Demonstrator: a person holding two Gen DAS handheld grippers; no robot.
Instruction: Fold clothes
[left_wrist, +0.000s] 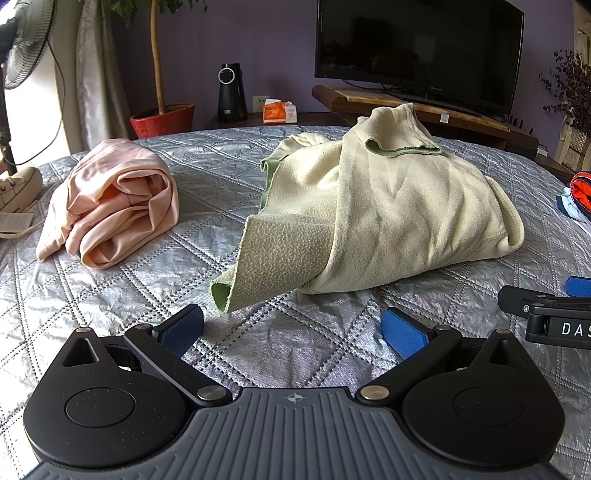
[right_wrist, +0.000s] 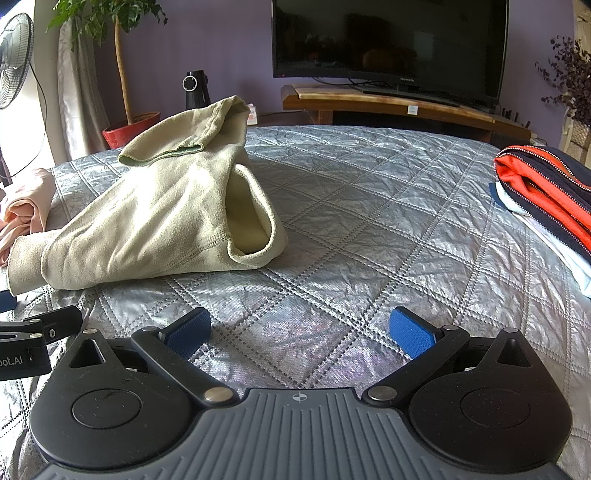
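A pale yellow-green fleece top (left_wrist: 388, 206) lies crumpled in a heap on the grey quilted bed cover (left_wrist: 110, 295), one sleeve end (left_wrist: 255, 269) reaching toward me. The same top (right_wrist: 166, 214) fills the left half of the right wrist view. My left gripper (left_wrist: 293, 328) is open just short of that sleeve end, nothing between its blue pads (left_wrist: 404, 332). My right gripper (right_wrist: 301, 334) is also open and empty over bare quilt (right_wrist: 369, 221), to the right of the top. A rolled pink garment (left_wrist: 110, 206) lies left of the top.
A folded stack with an orange and navy zip jacket (right_wrist: 546, 192) sits at the bed's right edge. Beyond the bed stand a TV (left_wrist: 417, 48) on a wooden stand (right_wrist: 388, 103), a potted plant (left_wrist: 162, 118), a fan (left_wrist: 26, 40) and a black appliance (left_wrist: 231, 92).
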